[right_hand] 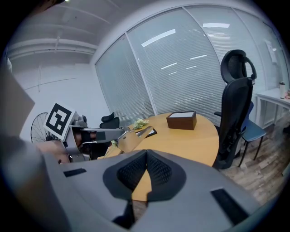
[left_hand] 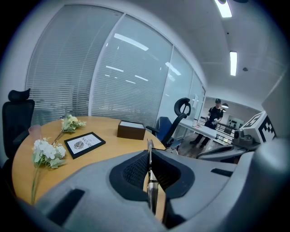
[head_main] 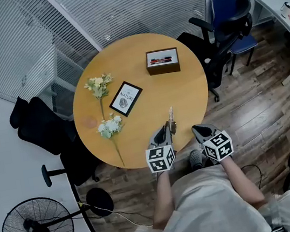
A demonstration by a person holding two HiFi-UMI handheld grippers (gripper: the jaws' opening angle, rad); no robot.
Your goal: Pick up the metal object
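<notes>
A slim metal object (head_main: pixel 171 118) sticks out over the near edge of the round wooden table (head_main: pixel 184 90), and my left gripper (head_main: pixel 168 130) is shut on its near end. In the left gripper view the object (left_hand: pixel 150 156) shows edge-on as a thin strip clamped between the pads of the left gripper (left_hand: pixel 150 172). My right gripper (head_main: pixel 198 130) hangs just off the table's near right edge, a little right of the left one. Seen from its own camera, the right gripper (right_hand: pixel 146 156) is shut with nothing between its pads. The same view has the held metal object (right_hand: pixel 131 137) at the left.
On the table stand a brown box with pens (head_main: pixel 162 61), a black-framed card (head_main: pixel 126 98) and two white flower stems (head_main: pixel 99 86) (head_main: pixel 110 127). Office chairs (head_main: pixel 226 23) (head_main: pixel 40 126) flank the table, and a floor fan (head_main: pixel 36 231) stands at the near left. A person (left_hand: pixel 213 118) stands far off.
</notes>
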